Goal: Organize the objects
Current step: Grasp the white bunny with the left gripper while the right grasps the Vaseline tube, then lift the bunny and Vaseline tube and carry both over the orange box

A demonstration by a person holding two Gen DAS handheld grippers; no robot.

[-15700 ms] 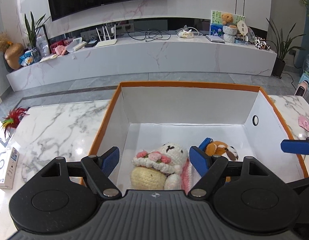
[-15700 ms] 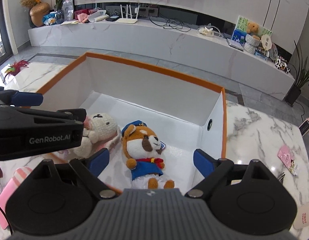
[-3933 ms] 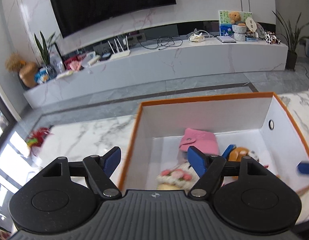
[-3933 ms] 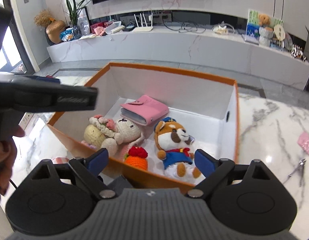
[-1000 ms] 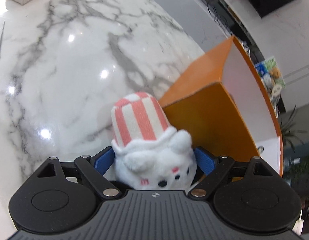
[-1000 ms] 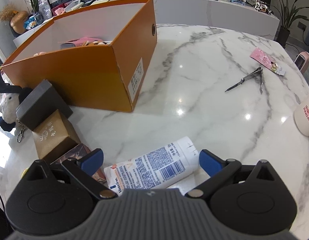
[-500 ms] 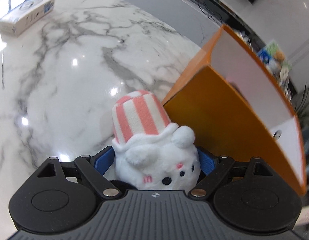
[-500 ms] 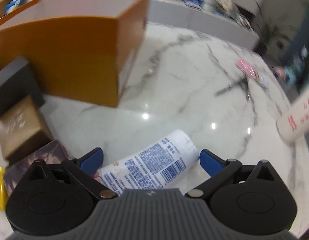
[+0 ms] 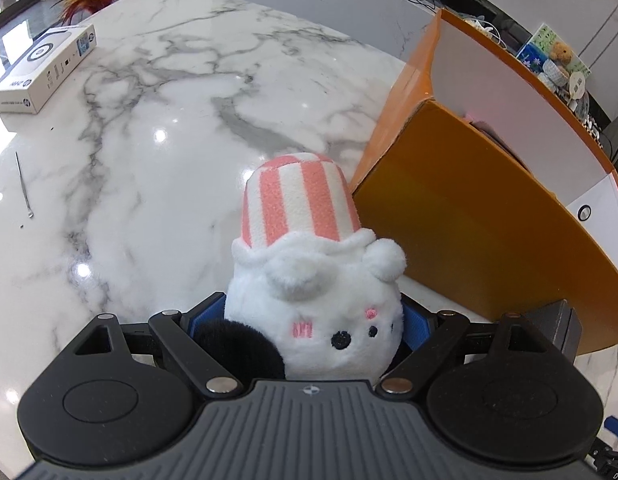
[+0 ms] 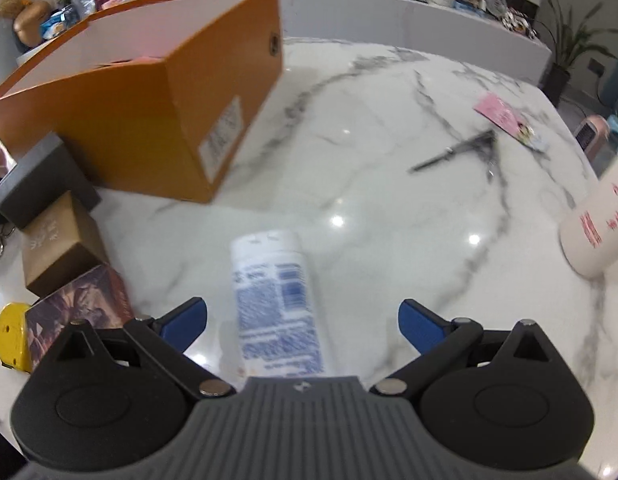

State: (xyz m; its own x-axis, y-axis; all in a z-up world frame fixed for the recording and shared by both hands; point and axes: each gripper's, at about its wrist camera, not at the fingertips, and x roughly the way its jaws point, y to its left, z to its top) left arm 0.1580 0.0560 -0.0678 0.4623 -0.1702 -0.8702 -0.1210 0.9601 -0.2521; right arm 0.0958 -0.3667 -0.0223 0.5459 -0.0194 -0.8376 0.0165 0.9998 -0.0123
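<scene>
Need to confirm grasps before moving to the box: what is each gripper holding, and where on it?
Left gripper clamps the white plush toy with pink-striped hat by its head. Right gripper is open, straddling the white tube, holding nothing.

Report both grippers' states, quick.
Left gripper: shut on the white plush toy.
Right gripper: open, empty, straddling the white lotion tube.
</scene>
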